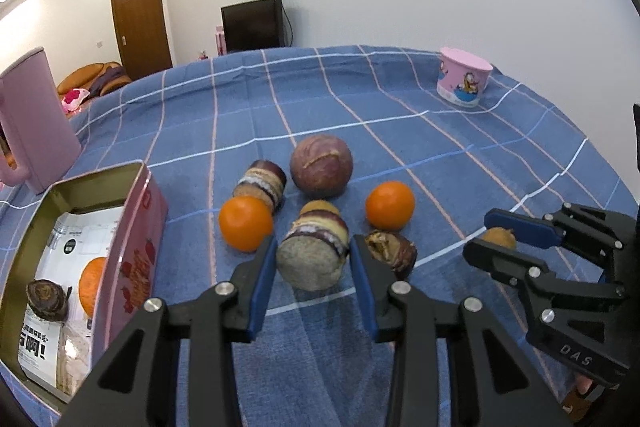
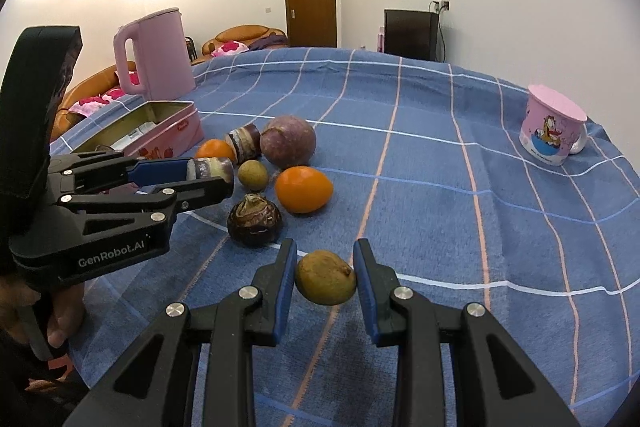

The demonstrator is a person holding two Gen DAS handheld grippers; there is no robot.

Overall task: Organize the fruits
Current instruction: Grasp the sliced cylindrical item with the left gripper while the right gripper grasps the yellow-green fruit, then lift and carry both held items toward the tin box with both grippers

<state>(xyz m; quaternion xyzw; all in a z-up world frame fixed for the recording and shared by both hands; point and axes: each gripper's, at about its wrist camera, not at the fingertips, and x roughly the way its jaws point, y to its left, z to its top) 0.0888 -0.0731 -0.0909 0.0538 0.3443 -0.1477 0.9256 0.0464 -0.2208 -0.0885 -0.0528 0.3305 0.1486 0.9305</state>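
Observation:
My left gripper is shut on a short purple-banded sugarcane piece, which the right wrist view also shows as the sugarcane piece in the left gripper. My right gripper is shut on a small brown longan. The left wrist view has the right gripper at the right edge. On the blue checked cloth lie two oranges, a purple passion fruit, another sugarcane piece, a dark water chestnut and a second longan.
An open pink tin box at the left holds an orange and a water chestnut on printed paper. A pink kettle stands behind the box. A pink cartoon cup sits at the far right of the cloth.

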